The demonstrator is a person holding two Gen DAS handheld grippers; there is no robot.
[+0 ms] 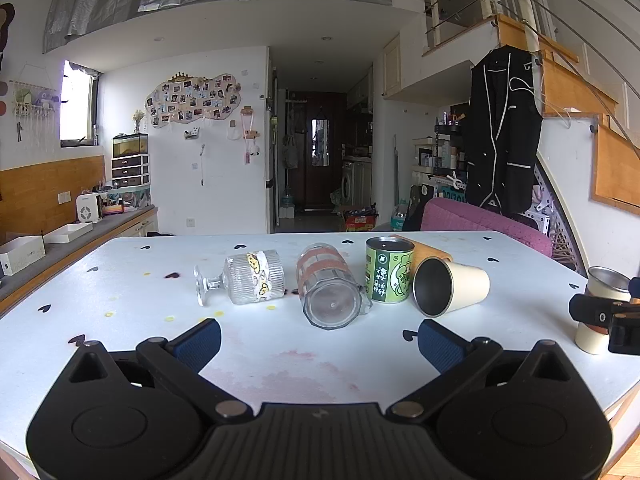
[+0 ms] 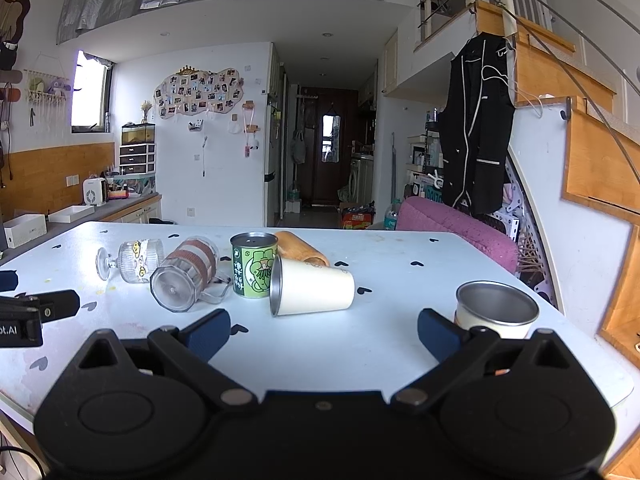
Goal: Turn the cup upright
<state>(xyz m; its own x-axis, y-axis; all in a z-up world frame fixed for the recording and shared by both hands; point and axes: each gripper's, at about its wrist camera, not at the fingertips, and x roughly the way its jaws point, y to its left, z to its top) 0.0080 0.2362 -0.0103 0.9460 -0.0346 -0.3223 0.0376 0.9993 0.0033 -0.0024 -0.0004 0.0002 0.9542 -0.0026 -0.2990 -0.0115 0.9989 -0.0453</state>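
Note:
A cream steel-lined cup (image 1: 452, 286) (image 2: 312, 286) lies on its side on the white table (image 1: 280, 360), mouth toward me. A ribbed stemmed glass (image 1: 244, 282) (image 2: 132, 262) and a clear glass mug with brown bands (image 1: 328, 290) (image 2: 186, 274) also lie on their sides. A second cream steel cup (image 2: 496, 312) (image 1: 600, 308) stands upright at the right. My left gripper (image 1: 319, 344) is open and empty, short of the mug. My right gripper (image 2: 324, 330) is open and empty, short of the lying cream cup; the upright cup is beside its right finger (image 2: 438, 334).
A green printed can (image 1: 389, 270) (image 2: 254, 264) stands upright behind the cups, with a wooden cylinder (image 2: 302, 250) lying behind it. A pink chair (image 2: 456, 224) is beyond the table's far right edge. A counter (image 1: 76, 236) runs along the left.

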